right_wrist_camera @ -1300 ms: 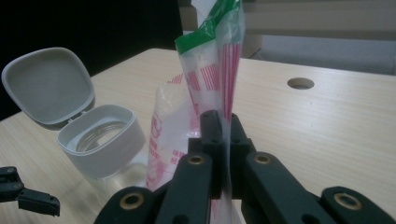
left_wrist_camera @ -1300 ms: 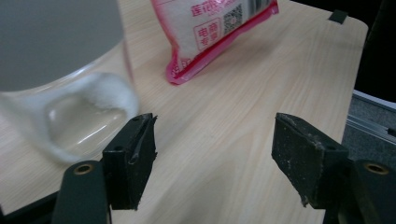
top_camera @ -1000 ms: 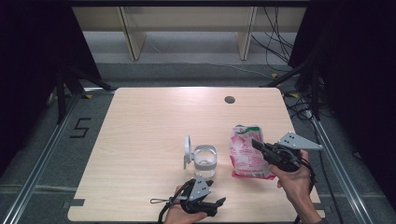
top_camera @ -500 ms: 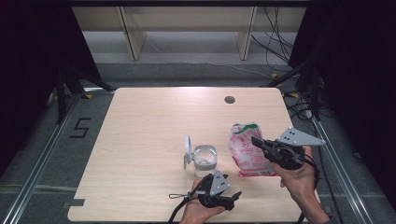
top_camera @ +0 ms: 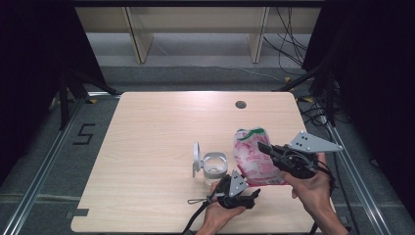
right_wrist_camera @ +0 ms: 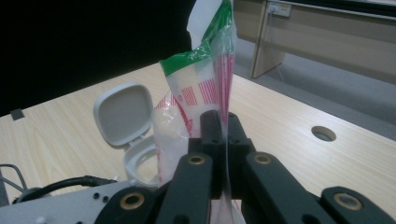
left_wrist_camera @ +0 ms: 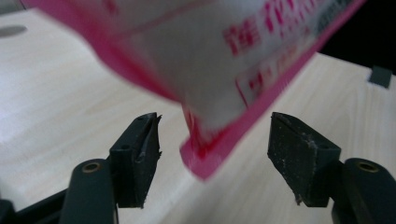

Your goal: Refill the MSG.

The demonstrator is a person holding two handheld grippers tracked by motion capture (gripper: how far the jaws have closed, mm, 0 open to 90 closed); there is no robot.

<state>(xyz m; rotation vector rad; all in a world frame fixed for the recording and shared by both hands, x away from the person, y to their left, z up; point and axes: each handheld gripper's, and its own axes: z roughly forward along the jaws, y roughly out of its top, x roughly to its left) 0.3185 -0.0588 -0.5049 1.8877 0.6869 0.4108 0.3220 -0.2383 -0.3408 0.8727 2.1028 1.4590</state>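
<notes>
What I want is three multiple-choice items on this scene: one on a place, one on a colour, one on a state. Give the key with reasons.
1. In the high view, the clear container stands
A. left of the bag
B. right of the bag
C. on the floor

2. The band at the bag's top is
A. blue
B. green
C. black

3. The right hand-held gripper is
A. open above the table
B. shut on the bag
C. shut on the container

Key:
1 A, it sits on the table just left of the bag.
2 B, the right gripper view shows green plastic there.
3 B, its jaws pinch the bag's film between them.
</notes>
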